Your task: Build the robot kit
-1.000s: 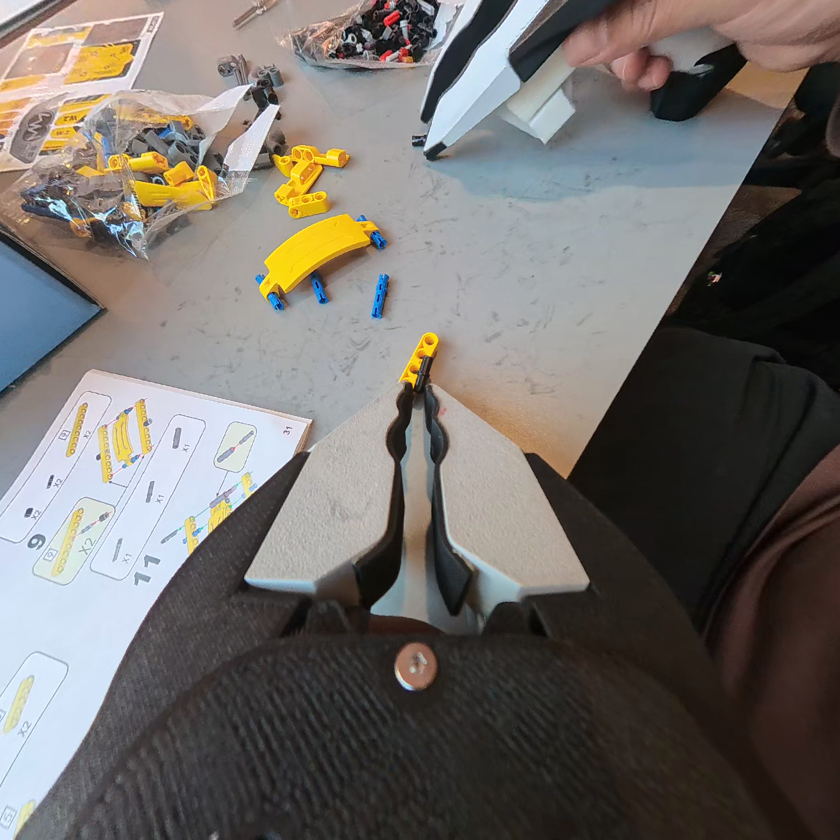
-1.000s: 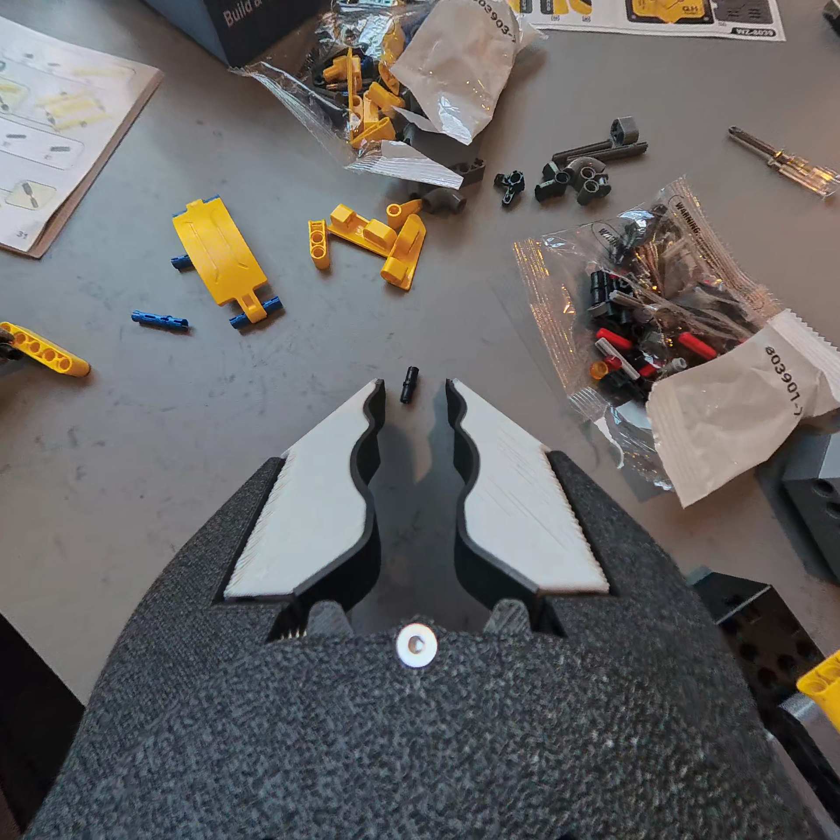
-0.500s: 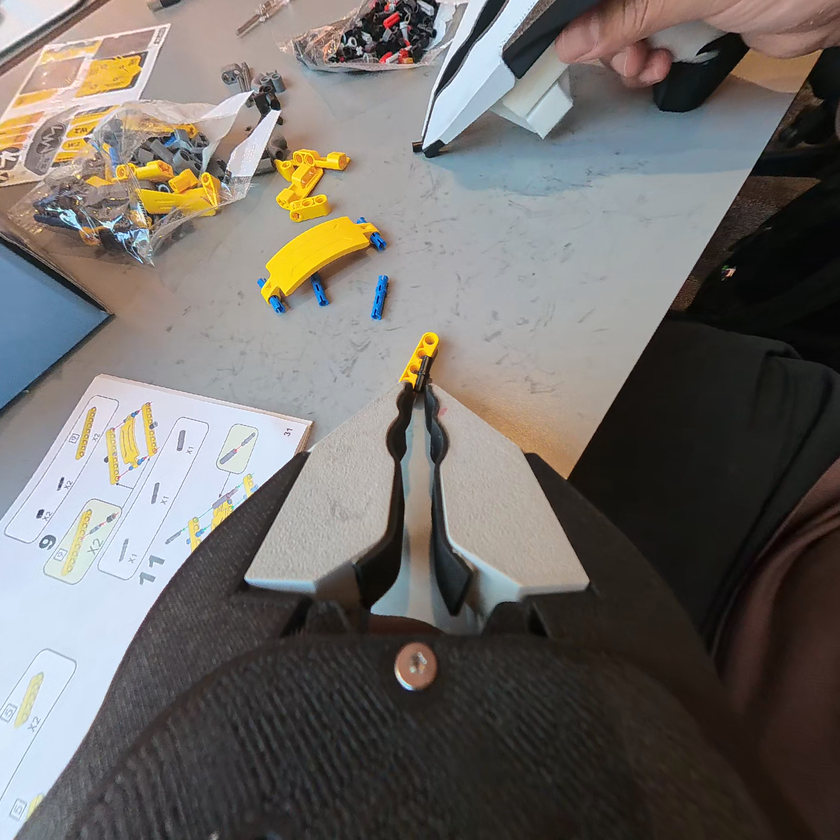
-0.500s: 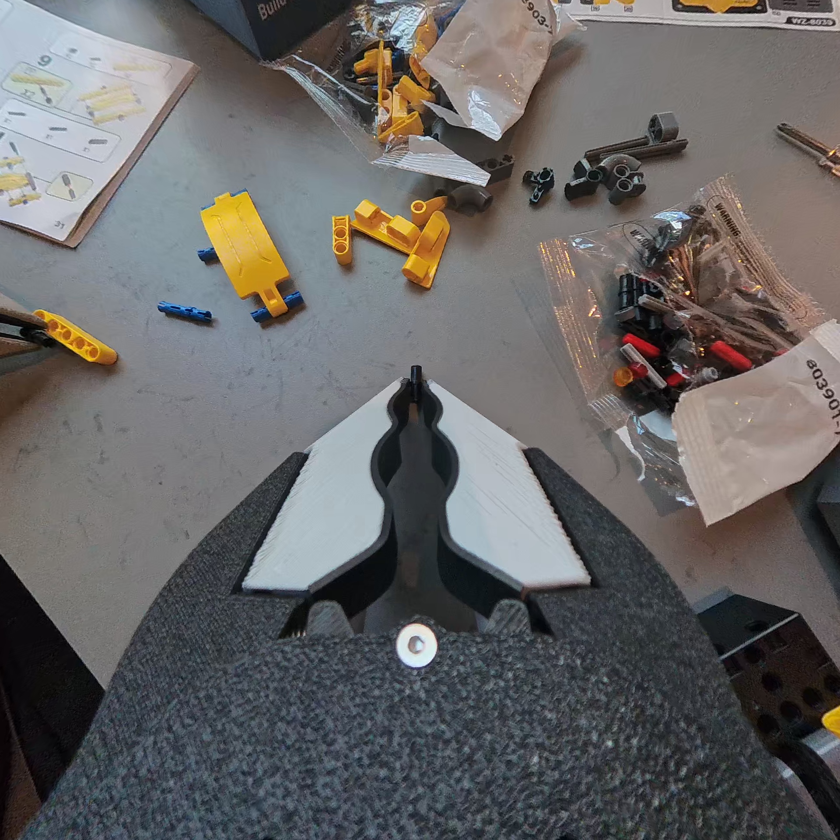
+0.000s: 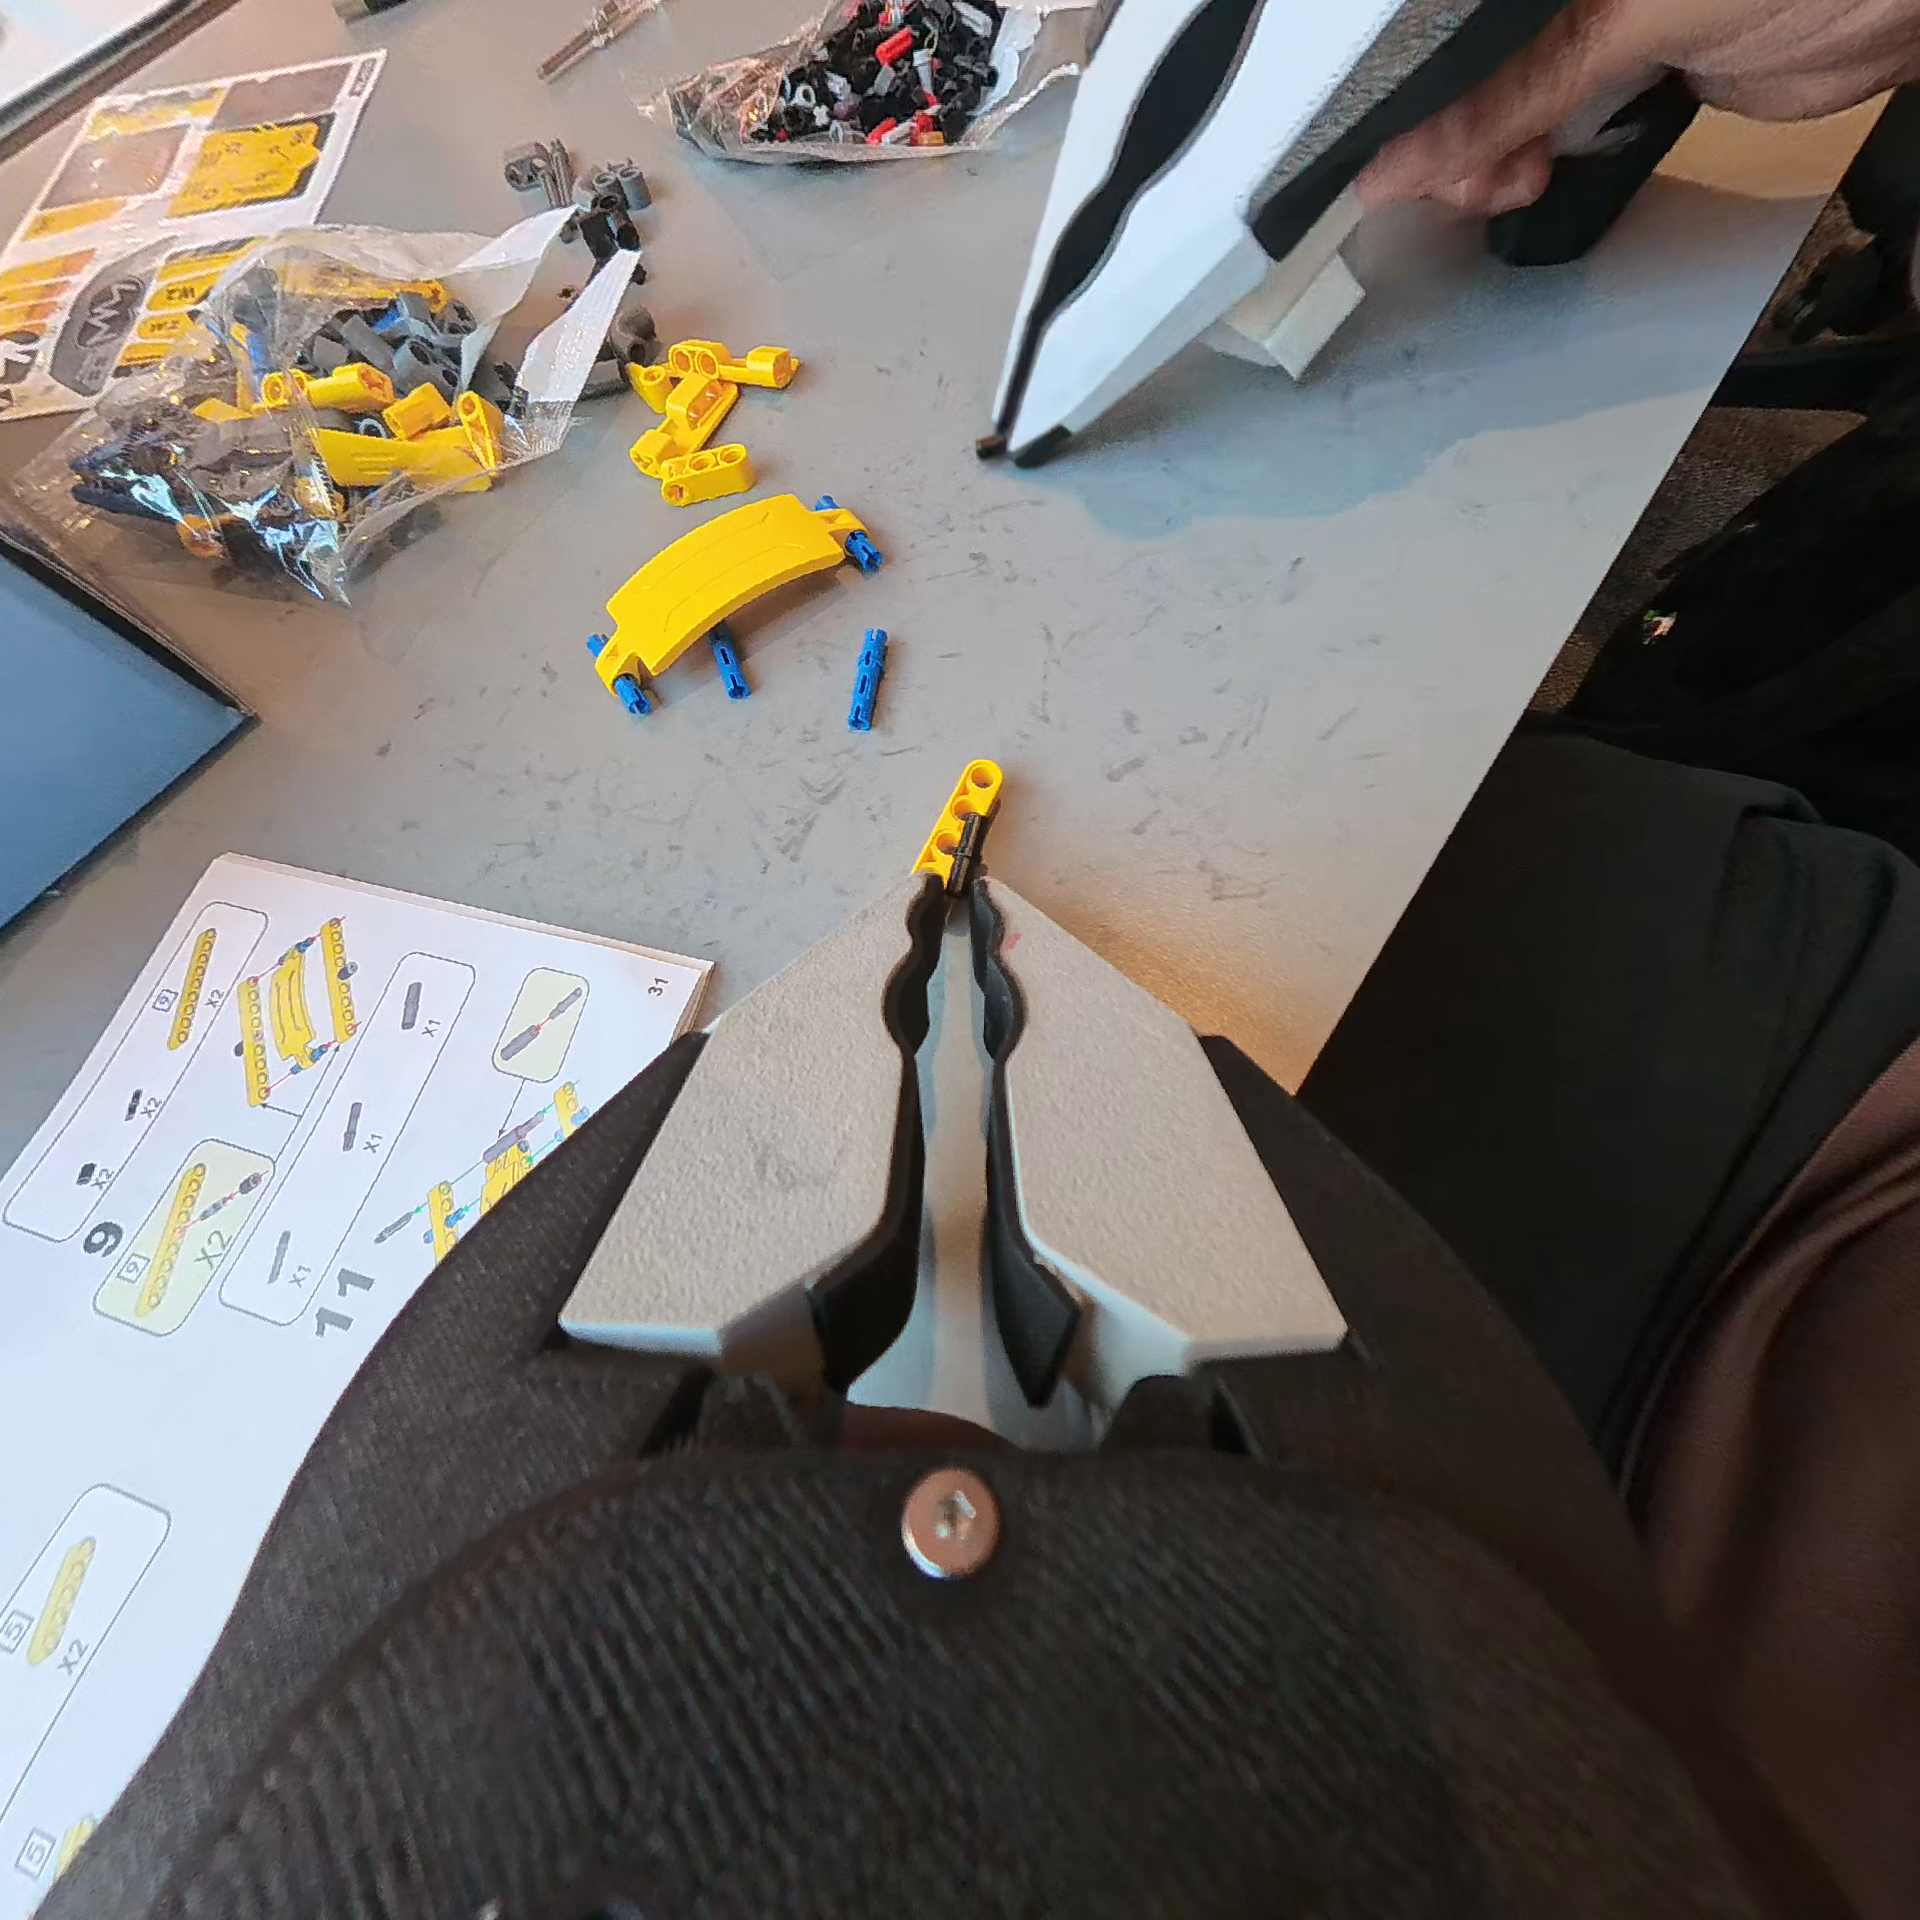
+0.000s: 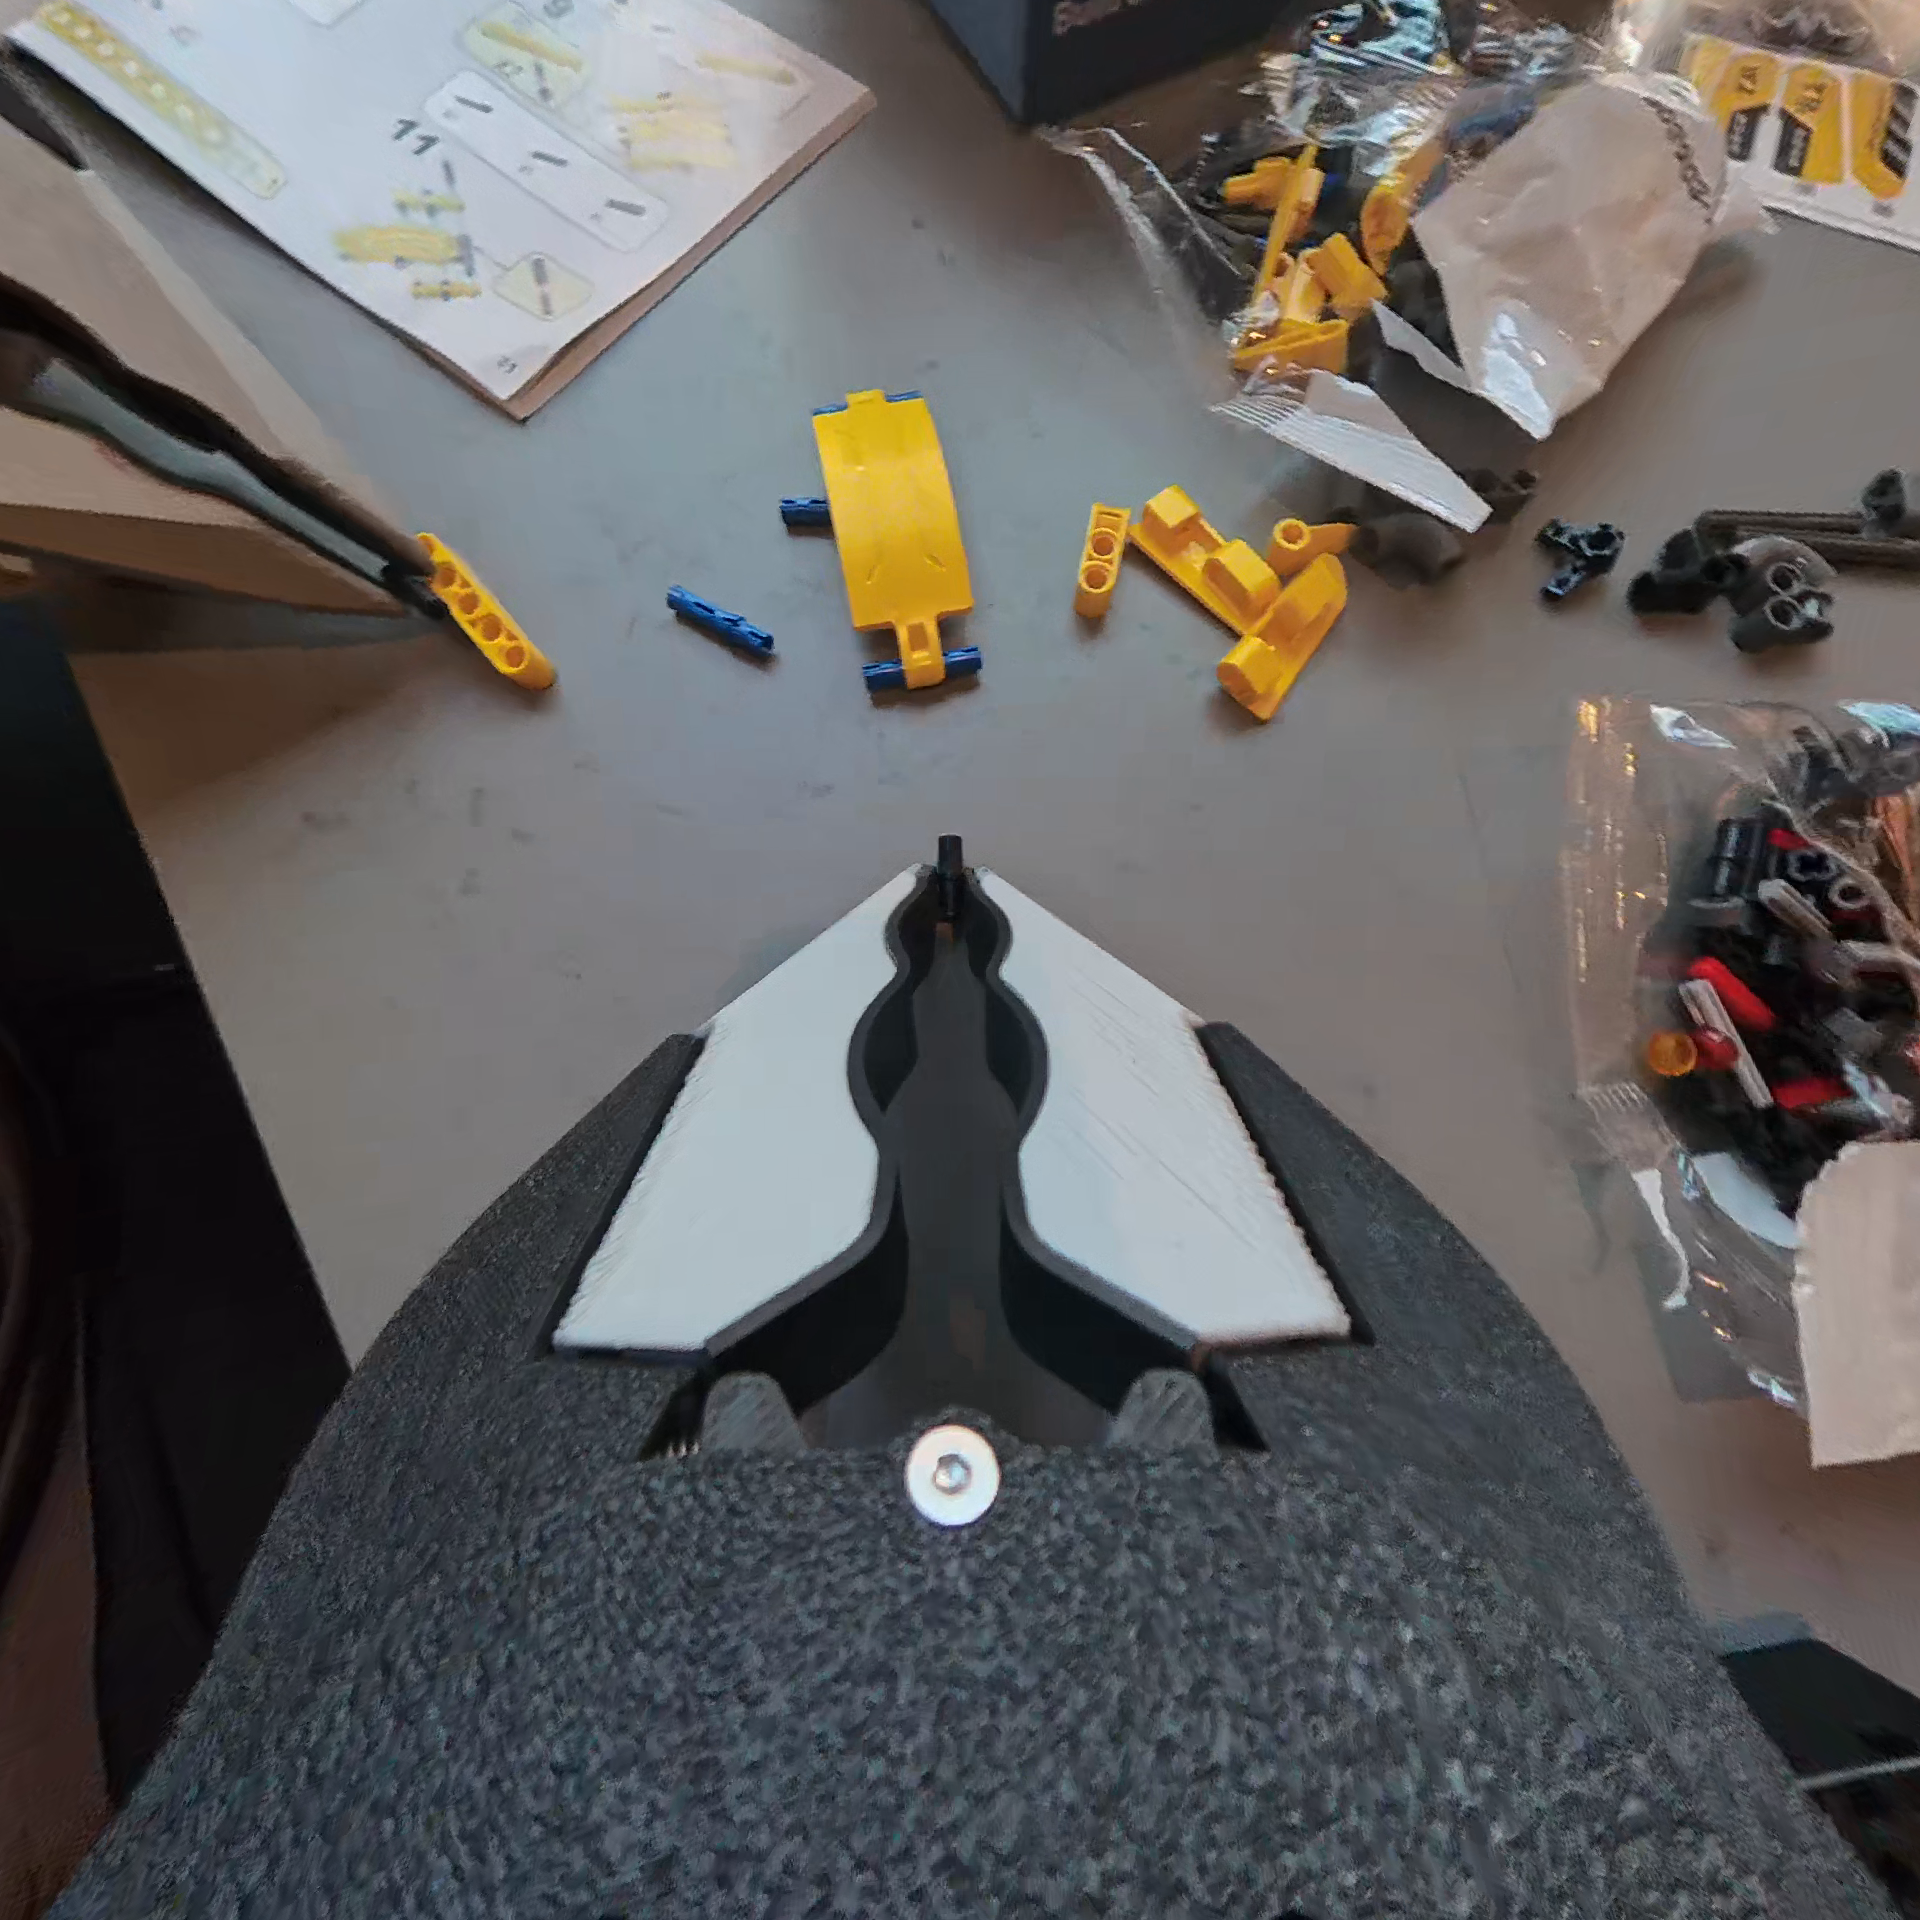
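The left gripper (image 5: 954, 888) pinches a yellow holed beam (image 5: 961, 816) carrying a black pin, near the tabletop's (image 5: 1195, 644) front edge; the right gripper (image 6: 948, 883) clamps a black pin (image 6: 947, 871) above the tabletop; 2 blue pins (image 5: 865, 681) lie beyond, beside a curved yellow panel (image 5: 717, 582)

Both wrist views close, angled down, sharing yellow panel (image 5: 717, 587)

Grey table (image 5: 1195, 644), scuffed. Yellow holed beam (image 5: 958, 821) w/ black pin. Yellow curved panel (image 5: 717, 582), blue pins (image 5: 867, 680) nearby. Right gripper (image 6: 948, 883): white fingers, black pads, black pin (image 6: 948, 860). Booklet (image 5: 208, 1143) white w/ yellow diagrams.
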A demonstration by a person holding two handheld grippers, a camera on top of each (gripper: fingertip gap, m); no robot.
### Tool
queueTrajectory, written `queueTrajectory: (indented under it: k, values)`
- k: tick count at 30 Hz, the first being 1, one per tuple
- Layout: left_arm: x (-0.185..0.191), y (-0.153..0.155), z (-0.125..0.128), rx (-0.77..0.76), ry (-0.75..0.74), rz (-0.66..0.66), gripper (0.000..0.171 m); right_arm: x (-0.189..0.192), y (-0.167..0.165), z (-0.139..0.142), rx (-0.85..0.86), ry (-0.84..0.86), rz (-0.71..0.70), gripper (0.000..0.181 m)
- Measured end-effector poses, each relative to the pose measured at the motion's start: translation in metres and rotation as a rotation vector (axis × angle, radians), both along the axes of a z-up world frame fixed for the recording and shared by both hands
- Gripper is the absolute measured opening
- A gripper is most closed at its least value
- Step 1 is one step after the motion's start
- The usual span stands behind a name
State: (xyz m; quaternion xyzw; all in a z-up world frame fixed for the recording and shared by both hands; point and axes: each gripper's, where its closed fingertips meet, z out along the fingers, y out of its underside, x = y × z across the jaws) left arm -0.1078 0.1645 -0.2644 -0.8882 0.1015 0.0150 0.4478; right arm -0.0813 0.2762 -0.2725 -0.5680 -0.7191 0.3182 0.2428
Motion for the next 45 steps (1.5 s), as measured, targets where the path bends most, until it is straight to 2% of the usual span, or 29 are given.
queueTrajectory:
  k: [5,16,20,26,31,35,38,45]
  values:
    - [0.0,0.0,0.0,0.0,-0.002,0.002,0.001,0.001,-0.023,0.003,-0.002,0.021,0.114,0.004]
    - [-0.001,0.0,0.0,0.0,0.004,0.007,0.001,-0.016,-0.078,0.007,-0.016,0.037,0.232,0.005]
    - [-0.001,0.0,0.0,0.001,0.008,0.007,0.003,-0.018,-0.079,0.003,0.003,0.019,0.233,0.017]
    - [0.0,0.0,0.0,0.001,0.014,0.005,0.009,-0.023,-0.07,0.015,-0.076,0.073,0.182,0.016]
    - [0.003,0.0,0.004,0.027,-0.002,-0.017,0.013,-0.04,-0.051,0.014,-0.02,0.087,0.125,0.016]
    - [0.003,0.0,0.003,0.025,-0.004,-0.02,0.014,-0.041,-0.055,0.006,-0.045,0.024,0.155,0.018]
    - [0.004,-0.001,0.003,0.021,0.004,-0.021,0.014,-0.04,-0.058,0.004,-0.043,0.01,0.179,0.014]
    - [0.003,-0.001,0.003,0.02,-0.004,-0.017,0.013,-0.027,-0.085,0.003,-0.029,0.006,0.309,0.01]
